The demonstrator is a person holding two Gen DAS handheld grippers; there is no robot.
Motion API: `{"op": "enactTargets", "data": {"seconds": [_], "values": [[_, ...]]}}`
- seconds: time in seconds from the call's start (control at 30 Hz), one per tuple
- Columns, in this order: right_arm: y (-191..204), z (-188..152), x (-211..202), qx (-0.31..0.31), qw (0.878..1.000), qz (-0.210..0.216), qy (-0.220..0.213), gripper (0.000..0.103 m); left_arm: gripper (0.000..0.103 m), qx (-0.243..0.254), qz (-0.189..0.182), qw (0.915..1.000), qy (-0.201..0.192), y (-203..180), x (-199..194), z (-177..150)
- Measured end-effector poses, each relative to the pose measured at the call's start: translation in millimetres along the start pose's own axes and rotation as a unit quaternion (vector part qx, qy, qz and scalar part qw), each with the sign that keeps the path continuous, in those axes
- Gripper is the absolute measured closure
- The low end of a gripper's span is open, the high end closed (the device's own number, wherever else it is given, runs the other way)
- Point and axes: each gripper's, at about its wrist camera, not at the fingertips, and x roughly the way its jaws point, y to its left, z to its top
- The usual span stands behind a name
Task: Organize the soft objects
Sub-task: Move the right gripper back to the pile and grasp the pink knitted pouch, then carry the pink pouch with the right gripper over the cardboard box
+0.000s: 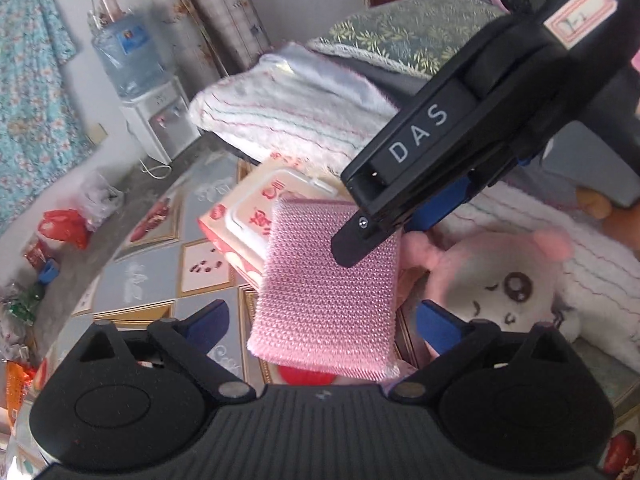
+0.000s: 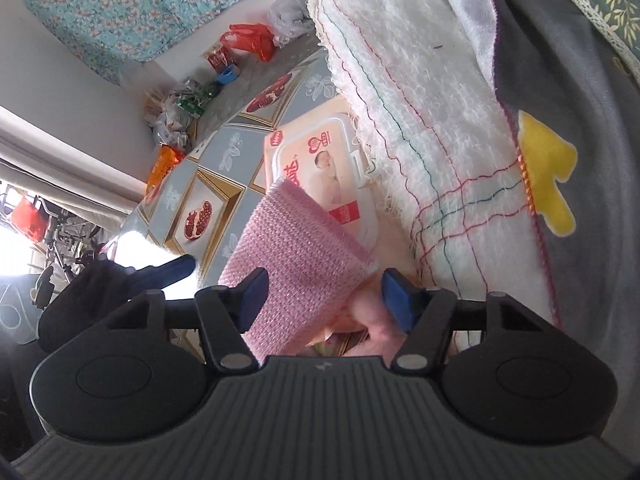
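Observation:
A pink mesh scouring pad point(image 1: 326, 288) lies tilted over a pack of baby wipes point(image 1: 244, 216) on the patterned table. My left gripper point(image 1: 320, 320) is open with its blue fingers on either side of the pad's near end. My right gripper point(image 2: 326, 296) is open around the same pad point(image 2: 300, 256); in the left wrist view its black body point(image 1: 452, 128) reaches in from the upper right and its tip rests on the pad. A white plush toy with pink ears point(image 1: 508, 280) lies to the right. A folded white towel point(image 2: 420, 128) lies behind the wipes point(image 2: 332, 176).
A patterned tablecloth point(image 1: 160, 256) covers the table. A grey cloth with a yellow patch point(image 2: 548, 176) and a green leaf-print cushion point(image 1: 404, 36) lie beyond the towel. A water dispenser point(image 1: 148, 100) and plastic bags point(image 1: 64, 228) stand on the floor at left.

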Motion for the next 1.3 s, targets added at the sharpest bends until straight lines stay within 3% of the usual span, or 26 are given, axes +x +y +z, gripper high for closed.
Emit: {"op": "enactTargets", "data": {"seconds": [0.2, 0.37, 0.6, 1.03, 1.3], "values": [[2, 5, 7, -0.006, 1.000, 0.012, -0.009, 0.050, 0.020, -0.003, 0.000, 0.9999, 0.014, 0, 11, 1], [4, 2, 5, -0.009, 0.999, 0.026, -0.029, 0.059, 0.023, -0.019, 0.004, 0.9998, 0.004, 2, 7, 1], [15, 1, -20, -0.014, 0.997, 0.049, -0.062, 0.062, 0.024, -0.030, 0.021, 0.9989, -0.029, 4, -21, 7], [87, -32, -130, -0.068, 0.984, 0.101, -0.133, 0.063, 0.024, -0.055, 0.064, 0.9910, -0.104, -9, -153, 3], [166, -71, -156, -0.120, 0.973, 0.162, -0.114, 0.063, 0.024, -0.108, 0.109, 0.9813, -0.116, 3, -230, -43]]}}
